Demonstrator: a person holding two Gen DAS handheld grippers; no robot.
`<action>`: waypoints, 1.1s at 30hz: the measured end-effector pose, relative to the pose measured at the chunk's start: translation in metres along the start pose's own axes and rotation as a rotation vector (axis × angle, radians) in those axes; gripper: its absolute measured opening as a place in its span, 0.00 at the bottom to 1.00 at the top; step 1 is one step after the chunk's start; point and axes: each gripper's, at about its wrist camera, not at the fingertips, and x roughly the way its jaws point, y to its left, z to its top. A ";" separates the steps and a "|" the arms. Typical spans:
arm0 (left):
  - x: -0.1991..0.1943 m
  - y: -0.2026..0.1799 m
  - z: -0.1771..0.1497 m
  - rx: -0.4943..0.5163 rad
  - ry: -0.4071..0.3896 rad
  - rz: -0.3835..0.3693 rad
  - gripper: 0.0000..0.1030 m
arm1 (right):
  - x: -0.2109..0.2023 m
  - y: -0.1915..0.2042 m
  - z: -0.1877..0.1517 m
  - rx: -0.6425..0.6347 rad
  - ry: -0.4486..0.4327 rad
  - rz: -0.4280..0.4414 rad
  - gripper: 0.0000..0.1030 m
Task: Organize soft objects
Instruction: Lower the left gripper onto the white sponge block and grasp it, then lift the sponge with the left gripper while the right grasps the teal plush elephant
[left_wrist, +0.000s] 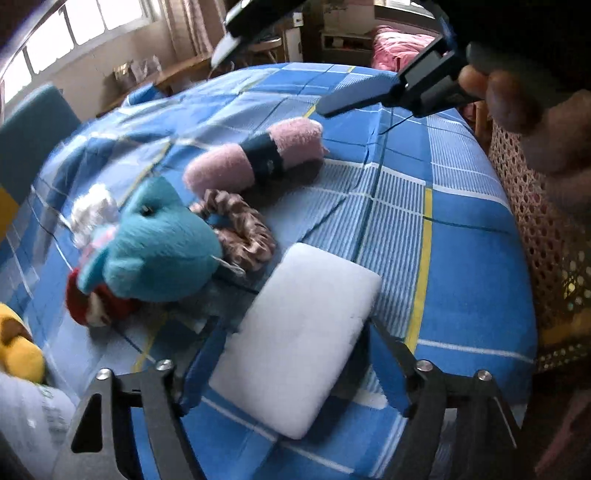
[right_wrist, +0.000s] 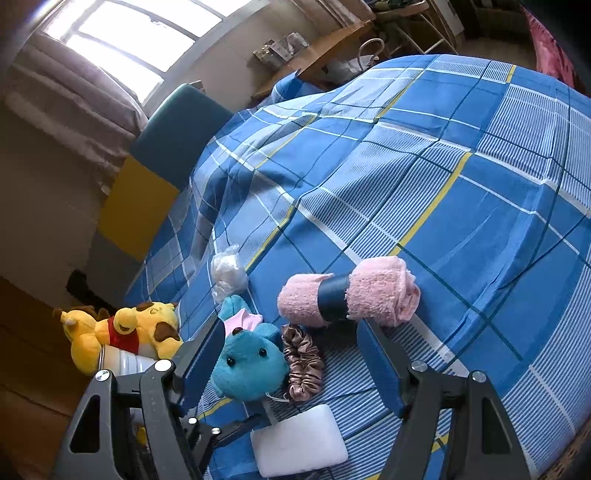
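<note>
Left gripper (left_wrist: 295, 373) spread wide around the white sponge (left_wrist: 301, 339); right gripper (right_wrist: 291, 363) gaping above the pile.

The left fingers flank the sponge block on the blue plaid bedsheet (left_wrist: 472, 258) — contact, I can't tell. Right jaws are apart, empty, framing the teal plush (right_wrist: 251, 365) and the brown scrunchie (right_wrist: 304, 360), which touch each other. Just beyond lies the pink rolled towel (right_wrist: 351, 295) with its dark band. A crumpled plastic bag (right_wrist: 228, 271) sits behind the teal toy, and a yellow bear plush (right_wrist: 122, 334) lies off at the bed's edge.
</note>
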 end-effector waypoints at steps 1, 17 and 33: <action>-0.001 0.001 -0.001 -0.026 -0.004 -0.007 0.66 | 0.000 0.000 0.000 0.000 -0.002 0.001 0.73; -0.061 0.007 -0.068 -0.577 -0.087 0.302 0.63 | 0.016 0.017 -0.008 -0.091 0.082 -0.010 0.73; -0.052 0.005 -0.120 -0.649 -0.155 0.413 0.65 | 0.068 0.098 -0.038 -0.534 0.240 -0.126 0.76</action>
